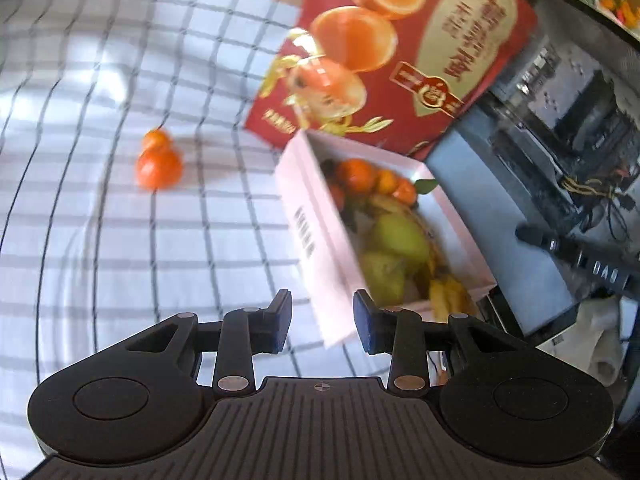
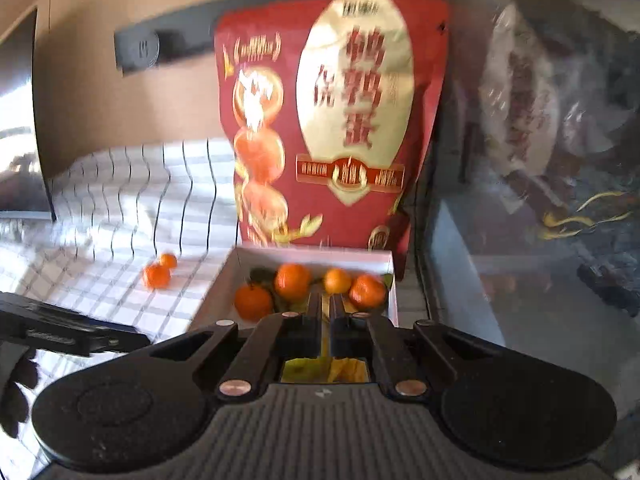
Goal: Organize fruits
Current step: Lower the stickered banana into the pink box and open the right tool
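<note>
The two small round orange tangerines (image 1: 158, 162) sit touching each other on the checked cloth of the bench (image 1: 100, 240), well apart from the white cardboard fruit box (image 1: 304, 216). They lie ahead and to the left of the left hand-held gripper (image 1: 322, 318) — its jaws are apart with nothing between them — so I think this hand is nearer. The right hand-held gripper (image 2: 326, 304) is pressed together, empty, over the box.
</note>
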Motion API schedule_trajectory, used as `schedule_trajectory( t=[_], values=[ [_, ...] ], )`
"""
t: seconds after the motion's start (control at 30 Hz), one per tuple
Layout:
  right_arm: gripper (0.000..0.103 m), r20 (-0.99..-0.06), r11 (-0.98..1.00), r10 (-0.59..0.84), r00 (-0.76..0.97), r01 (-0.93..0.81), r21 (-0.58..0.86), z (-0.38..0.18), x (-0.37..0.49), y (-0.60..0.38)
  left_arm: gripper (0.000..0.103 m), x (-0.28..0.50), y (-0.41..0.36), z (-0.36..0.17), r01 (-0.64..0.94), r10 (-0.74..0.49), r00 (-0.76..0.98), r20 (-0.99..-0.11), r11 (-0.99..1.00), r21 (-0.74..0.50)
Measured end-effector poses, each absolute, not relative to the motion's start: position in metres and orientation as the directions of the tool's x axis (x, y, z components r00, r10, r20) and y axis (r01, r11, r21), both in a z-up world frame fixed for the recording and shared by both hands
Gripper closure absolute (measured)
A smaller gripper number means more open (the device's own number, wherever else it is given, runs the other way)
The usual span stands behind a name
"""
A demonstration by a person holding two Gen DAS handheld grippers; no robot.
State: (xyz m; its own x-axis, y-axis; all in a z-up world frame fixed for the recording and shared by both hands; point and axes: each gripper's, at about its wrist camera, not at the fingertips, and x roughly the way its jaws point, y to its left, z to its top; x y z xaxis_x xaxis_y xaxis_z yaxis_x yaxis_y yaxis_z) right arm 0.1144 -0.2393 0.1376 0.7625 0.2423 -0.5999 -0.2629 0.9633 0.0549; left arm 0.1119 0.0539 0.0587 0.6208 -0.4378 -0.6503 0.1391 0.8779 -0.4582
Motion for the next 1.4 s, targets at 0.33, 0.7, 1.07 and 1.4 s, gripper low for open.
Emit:
schedule_trajectory(
  t=[0.33, 0.7, 1.07, 1.4],
  values=[
    [0.067, -0.704, 0.959, 0.276, 0.655, -0.233, 0.159, 0.08, 0.067, -0.232, 0.065, 0.082, 0.035, 0.042, 0.185, -0.44, 0.514, -0.736, 0.895, -0.406],
    [0.04, -0.696, 0.951, 0.183, 0.694, -0.305, -0.055, 0.037, 0.034, -0.178, 0.066, 0.05, 0.009, 0.038, 0.287, -0.464, 0.45, -0.763, 0.884, -0.369],
    [0.068, -0.718, 0.958, 0.284, 0.635, -0.224, 0.181, 0.036, 0.051, -0.208, 0.066, 0.041, 0.027, 0.038, 0.228, -0.441, 0.472, -0.764, 0.898, -0.377],
    [0.068, -0.565, 0.959, 0.282, 0.775, -0.214, 0.185, 0.153, 0.126, -0.224, 0.066, 0.037, 0.036, 0.039, 0.196, -0.444, 0.491, -0.75, 0.895, -0.401]
  ],
)
